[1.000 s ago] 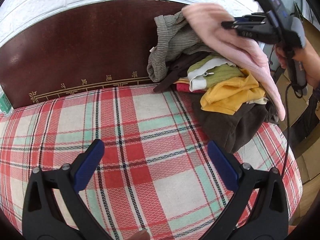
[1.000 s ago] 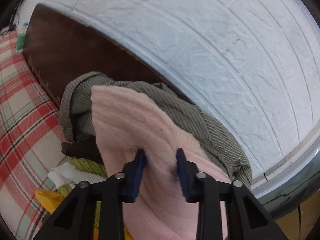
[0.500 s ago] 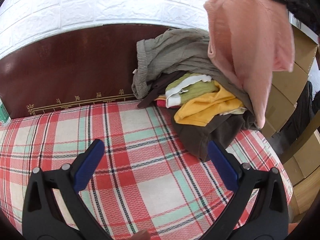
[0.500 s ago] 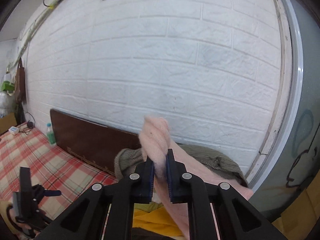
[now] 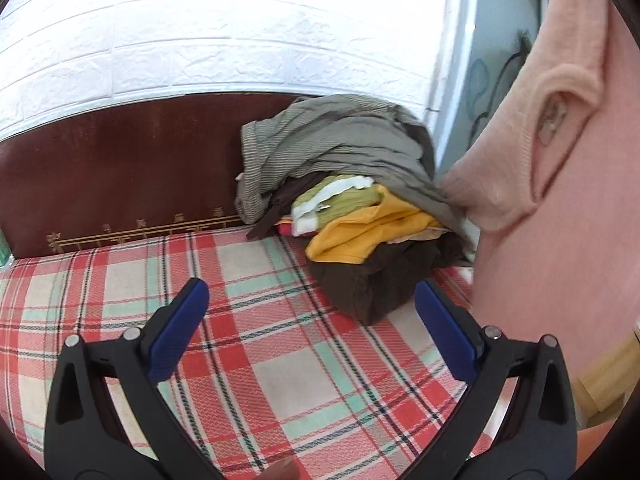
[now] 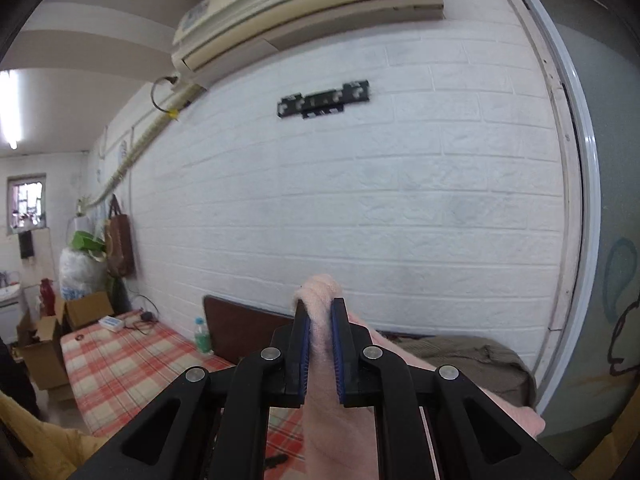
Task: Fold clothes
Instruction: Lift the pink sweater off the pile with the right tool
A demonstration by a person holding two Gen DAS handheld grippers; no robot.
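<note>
A pink knitted sweater (image 5: 560, 208) hangs at 3 o'clock in the left wrist view, its ribbed collar showing. The pile of clothes (image 5: 360, 208) lies at 1 o'clock on the bed: grey striped garment on top, green, yellow and dark brown below.
</note>
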